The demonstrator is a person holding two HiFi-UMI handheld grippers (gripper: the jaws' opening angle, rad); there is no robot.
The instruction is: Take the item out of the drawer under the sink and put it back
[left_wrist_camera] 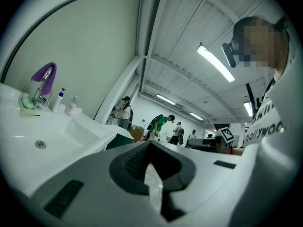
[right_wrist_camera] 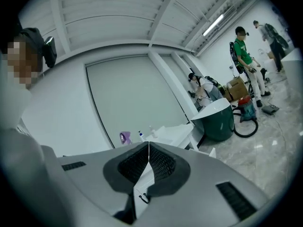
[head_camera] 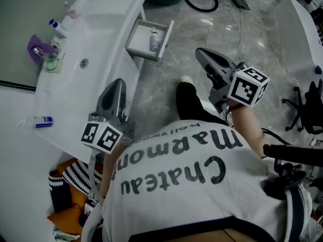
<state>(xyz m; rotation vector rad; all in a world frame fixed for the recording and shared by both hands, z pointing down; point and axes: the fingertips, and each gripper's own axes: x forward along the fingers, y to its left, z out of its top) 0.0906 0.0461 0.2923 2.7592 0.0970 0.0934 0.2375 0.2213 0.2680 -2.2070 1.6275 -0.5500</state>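
The left gripper (head_camera: 119, 82) and right gripper (head_camera: 200, 53) are both clamped shut on nothing, well apart from the open drawer (head_camera: 135, 47) under the sink (head_camera: 101, 19) - the bottle (head_camera: 155, 39) lies inside - so lifting it out likely remains.

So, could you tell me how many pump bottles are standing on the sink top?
2. The blue-topped pump bottle stands right beside the purple tap at the back of the sink top; the pale pump bottle stands just past it, nearer the corner. None seems hidden.
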